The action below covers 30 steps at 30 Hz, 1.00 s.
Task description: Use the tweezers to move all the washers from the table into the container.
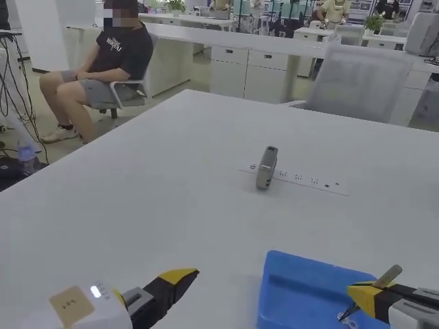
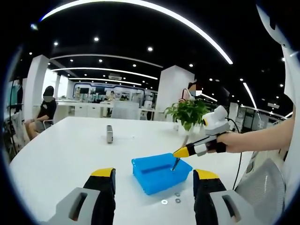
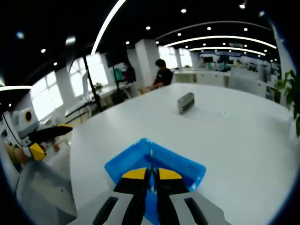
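1. While the right gripper (image 3: pixel 151 174) has its jaws pressed together on the tweezers (image 2: pixel 176 162), the tweezer tips hang inside the blue container (image 1: pixel 288 281), which sits by the near edge of the tabletop (image 1: pixel 171 192).
2. Whether a washer sits between the tips is too small to tell. From where the tips are, this looks like the drop.
3. To do the drop well, bring the tips low over the container's floor and away from its walls. Then ease the squeeze gently, so a washer falls flat and does not bounce out.
4. A few washers (image 2: pixel 164 202) lie on the tabletop just beside the container's wall, on the side facing the left gripper (image 2: pixel 154 180). The task is therefore not yet done.
5. The left gripper's jaws stand apart with nothing between them. It hovers at the near edge, clear of the container, and could steady the container's wall if the container slides.
6. For the next pick, a low angle at a washer's rim should work best, with one tip through the hole.
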Motion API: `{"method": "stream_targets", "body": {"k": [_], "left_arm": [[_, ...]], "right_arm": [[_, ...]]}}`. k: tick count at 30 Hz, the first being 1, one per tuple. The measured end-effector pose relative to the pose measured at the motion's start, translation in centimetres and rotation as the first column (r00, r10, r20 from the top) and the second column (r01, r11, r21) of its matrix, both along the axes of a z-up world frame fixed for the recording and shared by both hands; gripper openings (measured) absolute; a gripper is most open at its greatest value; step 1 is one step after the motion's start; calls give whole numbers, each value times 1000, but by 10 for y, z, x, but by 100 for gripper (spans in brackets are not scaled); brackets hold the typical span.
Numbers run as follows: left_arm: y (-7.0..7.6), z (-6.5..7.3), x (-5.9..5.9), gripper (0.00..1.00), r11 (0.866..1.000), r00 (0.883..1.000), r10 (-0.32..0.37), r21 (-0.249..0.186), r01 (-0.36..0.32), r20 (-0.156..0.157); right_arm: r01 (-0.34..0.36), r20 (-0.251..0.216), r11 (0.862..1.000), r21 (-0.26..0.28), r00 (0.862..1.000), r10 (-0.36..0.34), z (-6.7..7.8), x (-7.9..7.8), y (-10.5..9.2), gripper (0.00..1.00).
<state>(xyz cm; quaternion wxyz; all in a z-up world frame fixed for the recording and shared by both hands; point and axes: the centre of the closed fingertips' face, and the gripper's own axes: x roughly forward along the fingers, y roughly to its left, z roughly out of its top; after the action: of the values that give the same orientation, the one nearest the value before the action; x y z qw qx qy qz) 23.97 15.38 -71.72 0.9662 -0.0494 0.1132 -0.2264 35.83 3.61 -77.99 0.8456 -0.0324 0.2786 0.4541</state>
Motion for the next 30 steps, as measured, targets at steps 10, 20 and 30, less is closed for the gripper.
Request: {"method": "stream_targets", "body": {"k": [10,20,30], "left_arm": [[-1,-2,0,66,1000,1000,-5,10,5,-6],[-1,-3,0,65,1000,1000,-8,16,9,-9],[-3,-5,-1,64,1000,1000,-17,24,17,-17]], "right_arm": [[-3,-33,999,-53,999,1,-26,18,1,3],[-14,-34,997,-75,999,11,-31,18,0,4],[-12,7,1000,-22,1000,12,-2,0,2,3]]}}
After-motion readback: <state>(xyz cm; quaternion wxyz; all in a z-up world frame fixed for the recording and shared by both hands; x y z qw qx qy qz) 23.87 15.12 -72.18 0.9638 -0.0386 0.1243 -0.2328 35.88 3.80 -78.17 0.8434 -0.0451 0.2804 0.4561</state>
